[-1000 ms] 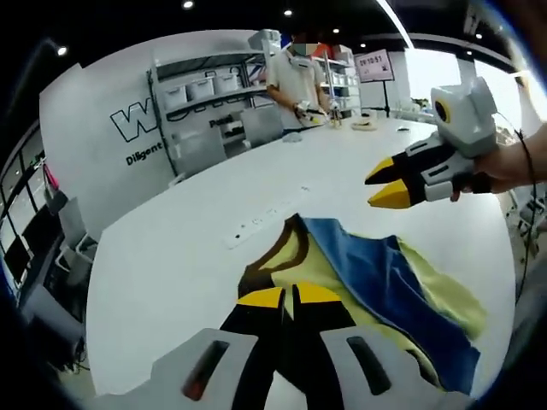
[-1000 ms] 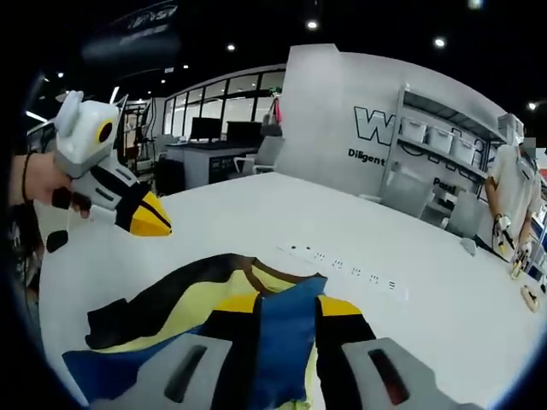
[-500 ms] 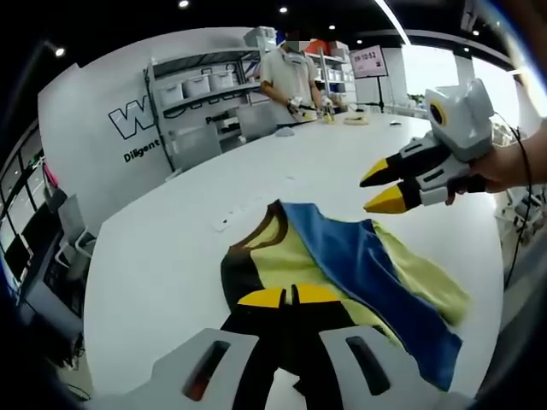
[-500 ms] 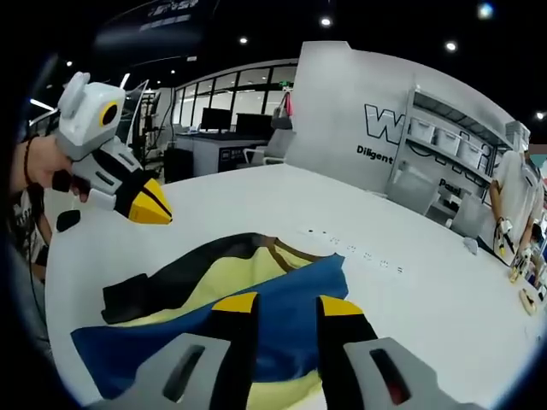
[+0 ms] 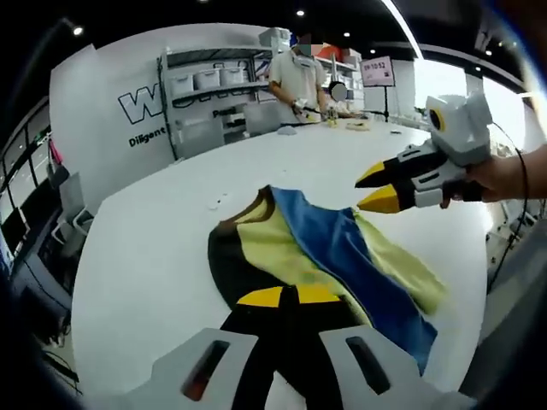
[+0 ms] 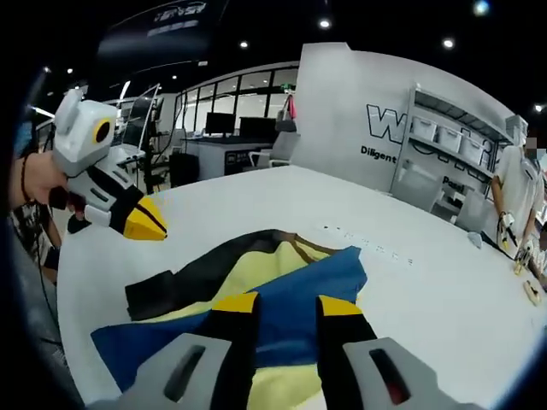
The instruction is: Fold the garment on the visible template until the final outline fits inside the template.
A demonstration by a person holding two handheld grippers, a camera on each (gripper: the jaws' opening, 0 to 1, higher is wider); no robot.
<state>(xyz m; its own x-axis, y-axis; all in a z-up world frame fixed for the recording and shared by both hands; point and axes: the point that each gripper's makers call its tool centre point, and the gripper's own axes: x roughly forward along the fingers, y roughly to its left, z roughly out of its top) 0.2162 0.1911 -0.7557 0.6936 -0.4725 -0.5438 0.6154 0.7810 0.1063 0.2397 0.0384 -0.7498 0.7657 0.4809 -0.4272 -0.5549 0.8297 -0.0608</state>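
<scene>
Your garment [image 5: 329, 252] lies spread on the white table [image 5: 154, 248], a shirt in yellow, blue and black, with a blue fold crossing the yellow.

In the left gripper view your left tongs [image 5: 288, 296] sit low over the black edge of the garment, the yellow tips nearly together with only a thin slit between them; you cannot tell from here whether cloth is pinched between them. Your right tongs [image 5: 374, 186] come in from the right, held in your hand [image 5: 504, 175] above the far blue-and-yellow part of the garment, tips parted and holding nothing. This view also gives you a person [image 5: 301, 79] standing at the far edge of the table, and a small screen [image 5: 377, 71] with digits too small to read.

The right gripper view shows the garment [image 6: 256, 282] from the other side: the black sleeve stretches out to the left and the neckline points away from you. Your right tongs [image 6: 275, 305] are over the blue fold, jaws clearly apart, gripping nothing. Your left tongs [image 6: 144, 224] hang above the table beyond the black sleeve, tips closed together.

Beyond the table, a grey wall [image 6: 376, 128] carries a large outlined "W" and a smaller word beginning "Diligent"; shelves [image 6: 444, 149] with white bins stand beside it and cover the rest.
</scene>
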